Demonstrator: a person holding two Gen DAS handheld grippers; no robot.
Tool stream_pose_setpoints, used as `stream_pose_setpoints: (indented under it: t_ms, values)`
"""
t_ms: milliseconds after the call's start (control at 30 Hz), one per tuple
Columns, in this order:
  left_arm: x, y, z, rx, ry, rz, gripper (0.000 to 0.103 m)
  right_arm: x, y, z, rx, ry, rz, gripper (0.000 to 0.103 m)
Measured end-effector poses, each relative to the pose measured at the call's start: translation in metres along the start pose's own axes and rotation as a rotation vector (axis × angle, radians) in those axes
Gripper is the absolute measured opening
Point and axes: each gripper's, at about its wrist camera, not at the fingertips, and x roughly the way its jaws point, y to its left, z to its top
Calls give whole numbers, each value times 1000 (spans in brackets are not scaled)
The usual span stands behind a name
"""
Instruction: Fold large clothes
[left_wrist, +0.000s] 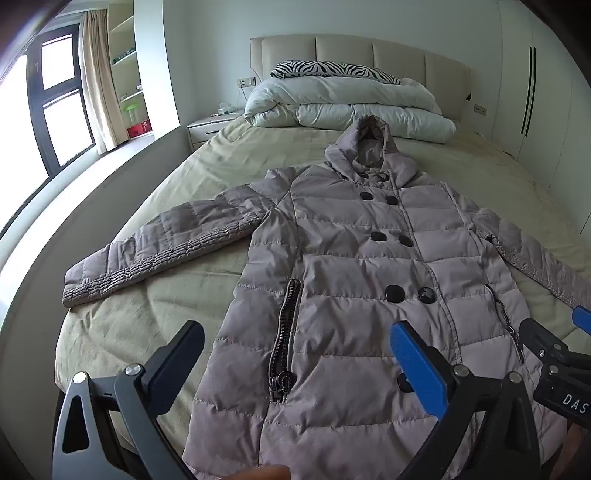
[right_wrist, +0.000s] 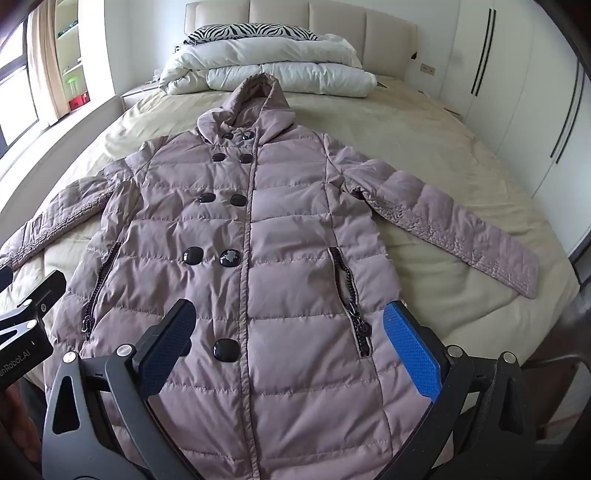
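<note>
A long mauve quilted coat (left_wrist: 354, 266) (right_wrist: 258, 236) lies flat and face up on the bed, hood toward the headboard, dark buttons down the front, both sleeves spread outward. My left gripper (left_wrist: 295, 332) hovers open above the coat's lower left part, nothing between its fingers. My right gripper (right_wrist: 290, 310) hovers open above the lower middle of the coat, also holding nothing. The right gripper's fingers (left_wrist: 543, 339) show at the right edge of the left wrist view. Part of the left gripper (right_wrist: 33, 302) shows at the left edge of the right wrist view.
The bed (left_wrist: 177, 192) has a beige sheet. A folded white duvet (left_wrist: 347, 107) and a zebra-print pillow (left_wrist: 332, 70) lie by the padded headboard. A nightstand (left_wrist: 210, 125), shelves and a window stand to the left. White wardrobe doors (right_wrist: 517, 92) line the right.
</note>
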Motion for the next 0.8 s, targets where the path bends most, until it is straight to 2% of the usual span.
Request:
stream_pose_setpoints:
  t_ms: [800]
  values:
    - [4,-1,-3,-3,5,-9,103,6,0,-6,-1,9,2,103]
